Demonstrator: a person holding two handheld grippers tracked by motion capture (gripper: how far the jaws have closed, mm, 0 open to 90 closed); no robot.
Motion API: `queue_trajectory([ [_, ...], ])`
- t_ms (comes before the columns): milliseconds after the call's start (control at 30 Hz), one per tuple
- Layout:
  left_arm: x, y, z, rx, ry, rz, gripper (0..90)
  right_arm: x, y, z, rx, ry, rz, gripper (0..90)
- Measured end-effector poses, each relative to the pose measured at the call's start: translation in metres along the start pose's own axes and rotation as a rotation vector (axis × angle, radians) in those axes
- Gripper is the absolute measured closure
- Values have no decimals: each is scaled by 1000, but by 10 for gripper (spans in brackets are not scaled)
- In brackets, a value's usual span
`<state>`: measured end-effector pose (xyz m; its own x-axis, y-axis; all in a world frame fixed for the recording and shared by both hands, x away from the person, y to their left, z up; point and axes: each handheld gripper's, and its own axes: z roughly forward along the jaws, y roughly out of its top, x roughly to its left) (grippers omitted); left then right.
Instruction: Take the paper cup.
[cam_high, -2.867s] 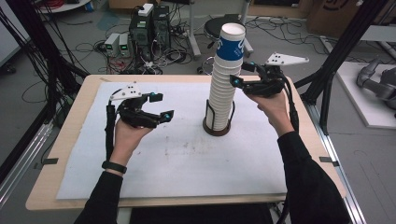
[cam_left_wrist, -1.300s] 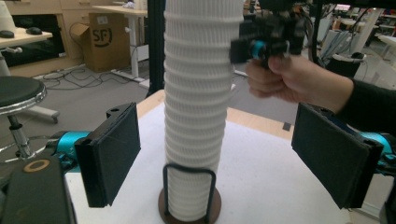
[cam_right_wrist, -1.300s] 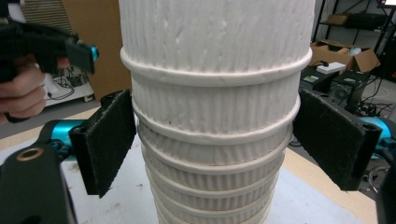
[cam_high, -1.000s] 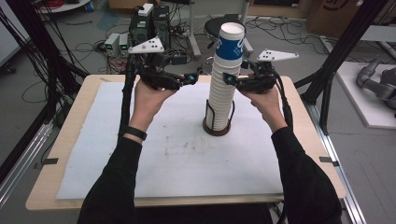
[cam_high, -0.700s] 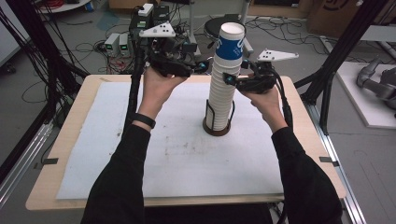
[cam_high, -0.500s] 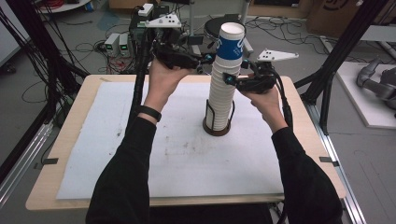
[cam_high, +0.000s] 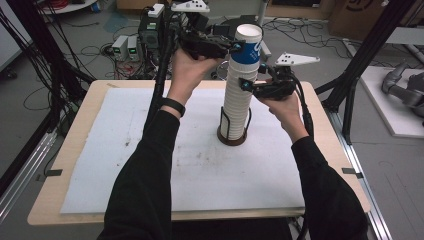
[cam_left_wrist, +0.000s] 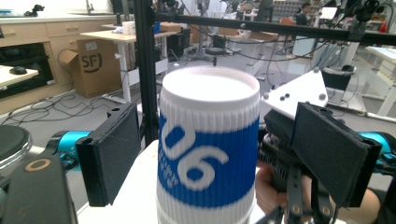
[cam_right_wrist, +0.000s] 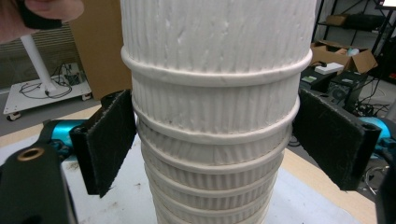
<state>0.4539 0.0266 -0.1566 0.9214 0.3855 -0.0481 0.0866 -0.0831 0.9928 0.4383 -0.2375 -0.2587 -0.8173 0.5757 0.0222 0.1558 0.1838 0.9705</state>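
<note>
a tall stack of white ribbed paper cups (cam_high: 239, 100) stood upside down in a dark wire holder (cam_high: 233, 135) near the middle of the desk (cam_high: 75, 150), on a white sheet (cam_high: 190, 170). the topmost cup (cam_left_wrist: 208, 144), white with a blue band and white numerals, capped the stack. the left gripper (cam_high: 227, 49) was raised to that top cup, and in the left gripper view its fingers (cam_left_wrist: 109, 154) stood either side of the blue-banded cup; a gap showed on the left side, and on the right the pad was close to the cup wall, but i could not tell whether it touched, so no grip was evident. the right gripper (cam_high: 248, 85) was at the stack lower down, from the other side; in the right gripper view its fingers (cam_right_wrist: 109, 140) flanked the ribbed cups, the left pad against the cups' edge, the right pad just beside them with no clear pressing, so whether it clamped the stack could not be told.
</note>
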Motion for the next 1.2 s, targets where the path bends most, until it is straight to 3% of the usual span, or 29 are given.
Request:
queue_trajectory([
  [467, 7, 8, 27, 2, -31, -35, 170, 0, 0, 0, 1, -1, -5, 145],
  [533, 8, 8, 28, 7, -22, -32, 204, 0, 0, -1, 4, 0, -8, 145],
  [700, 9, 8, 27, -10, -49, -31, 296, 0, 0, -1, 5, 0, -8, 145],
  [967, 6, 11, 27, -7, -34, -4, 311, 0, 0, -1, 4, -3, -8, 145],
  [1200, 7, 16, 23, -51, -26, -8, 313, 1, 0, -1, 4, -4, -6, 146],
])
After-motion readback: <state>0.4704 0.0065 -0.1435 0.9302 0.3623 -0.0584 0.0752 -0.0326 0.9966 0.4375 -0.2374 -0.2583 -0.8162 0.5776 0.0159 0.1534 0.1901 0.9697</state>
